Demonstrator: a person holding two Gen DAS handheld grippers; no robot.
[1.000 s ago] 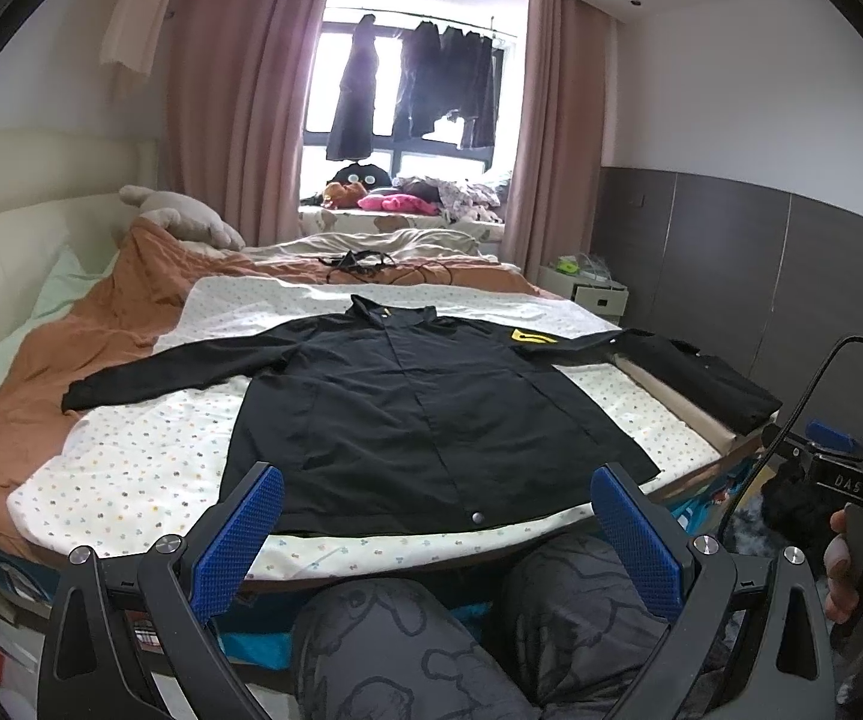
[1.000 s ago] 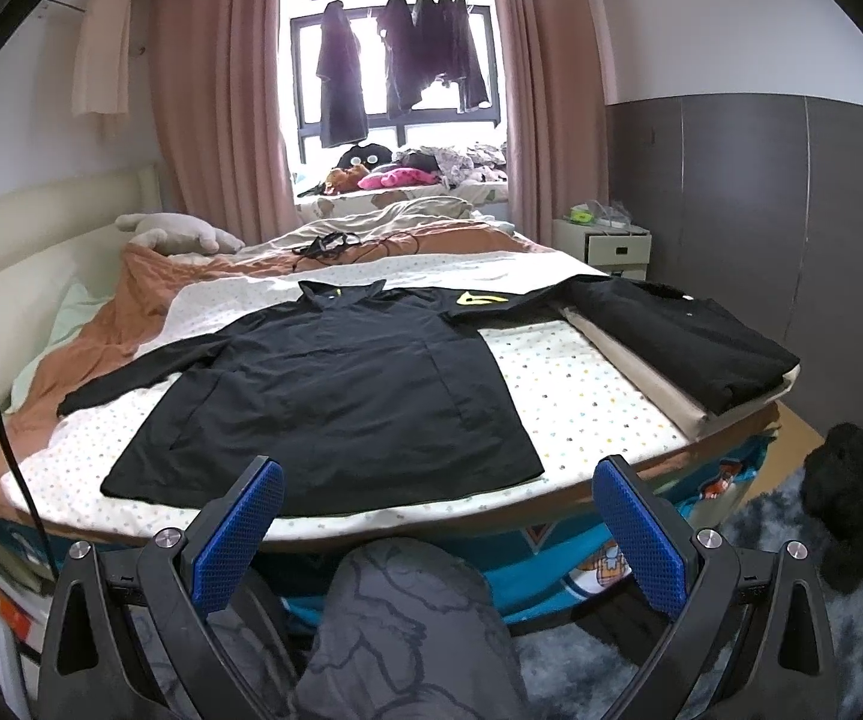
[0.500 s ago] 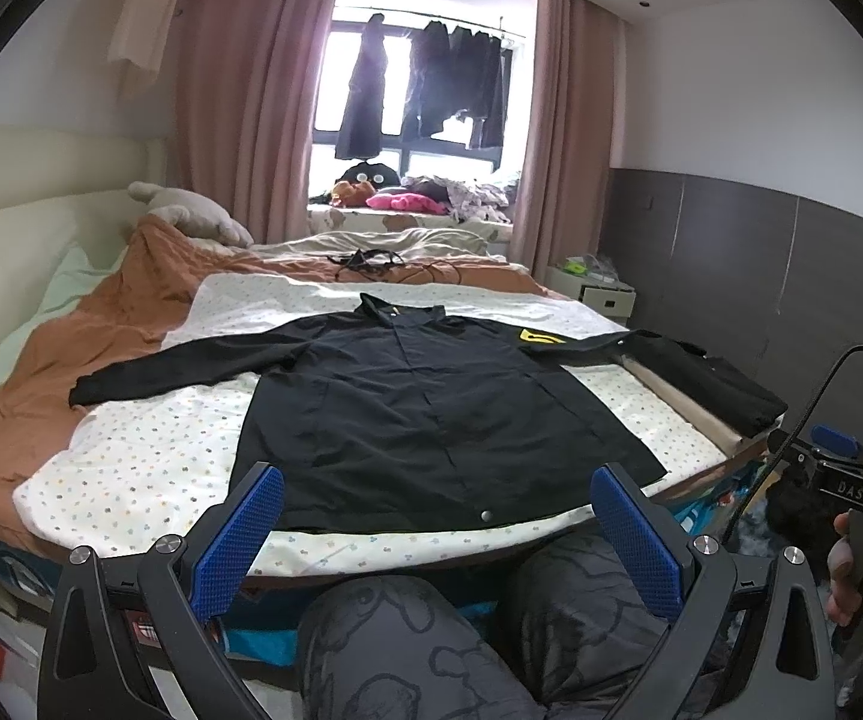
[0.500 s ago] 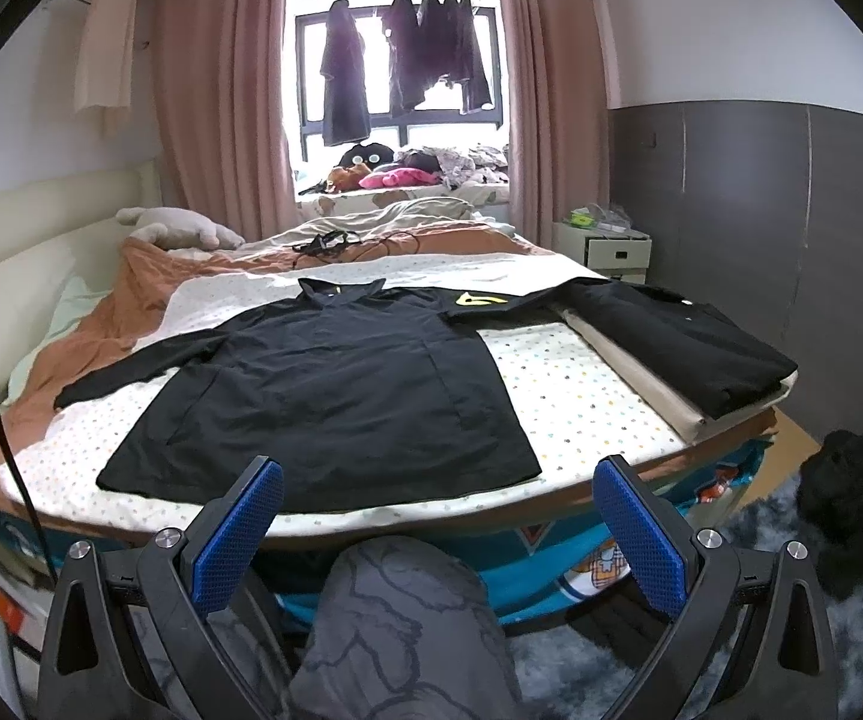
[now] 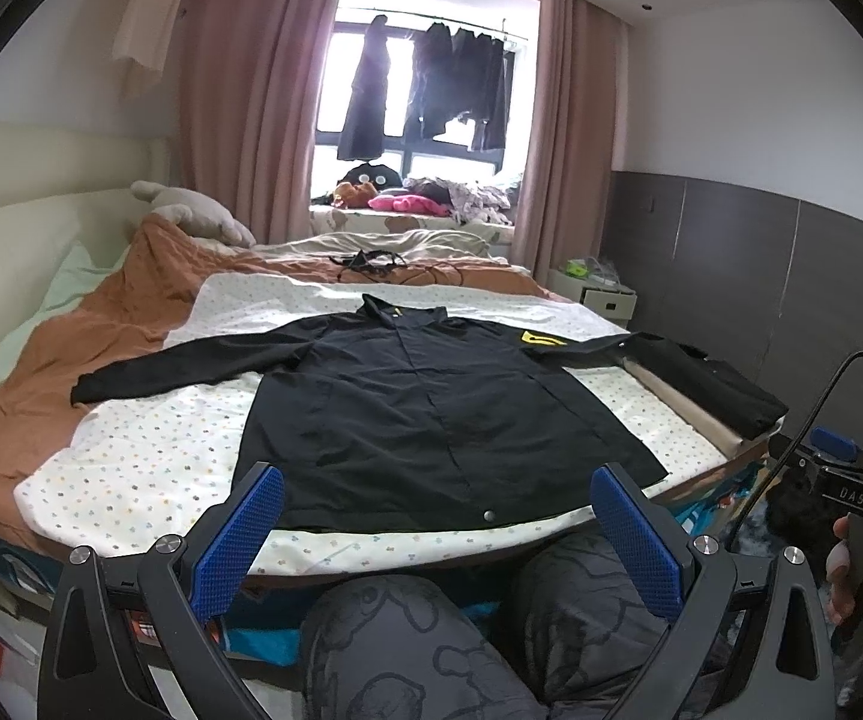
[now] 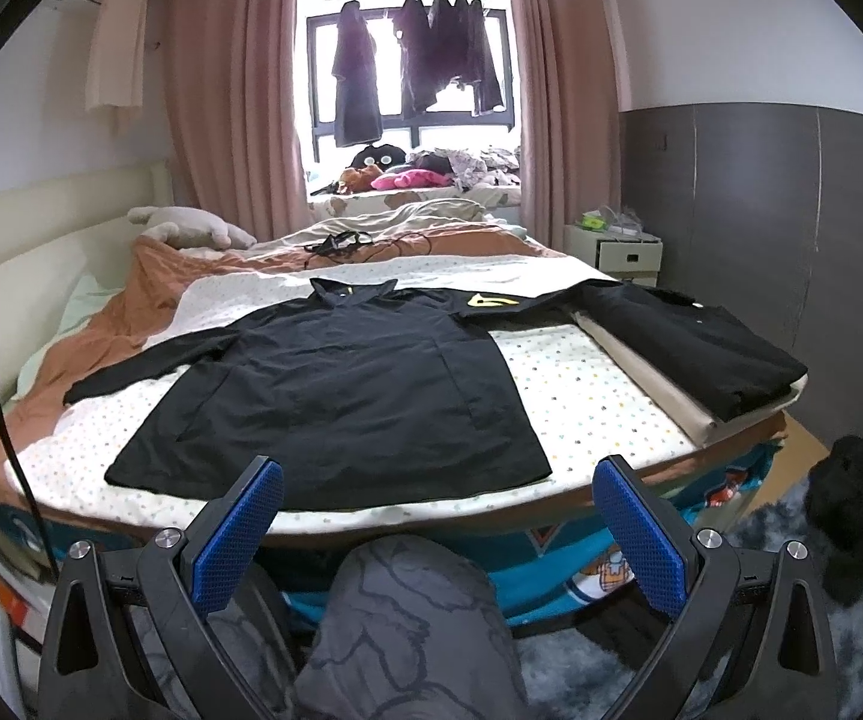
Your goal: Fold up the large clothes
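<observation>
A large black jacket (image 5: 419, 414) (image 6: 341, 396) lies flat and front up on the dotted sheet of the bed (image 5: 149, 468), sleeves spread to both sides, a yellow patch on its right shoulder. My left gripper (image 5: 437, 534) hovers open in front of the bed's near edge, below the jacket's hem, holding nothing. Just as wide open and empty, my right gripper (image 6: 437, 534) hangs before the bed's near edge (image 6: 491, 510). A person's knees in grey patterned trousers (image 5: 407, 648) (image 6: 407, 618) sit under both grippers.
A folded black garment (image 6: 695, 342) rests on a beige roll at the bed's right side. An orange blanket (image 5: 71, 348), a plush toy (image 5: 191, 216) and cables lie farther back. A nightstand (image 6: 617, 246) stands by the dark wall. Clothes hang at the window. A dark fluffy rug (image 6: 851, 504) covers the floor right.
Both views have tilted up a little and drawn slightly back, so the jacket sits lower in frame. Both grippers stay open.
</observation>
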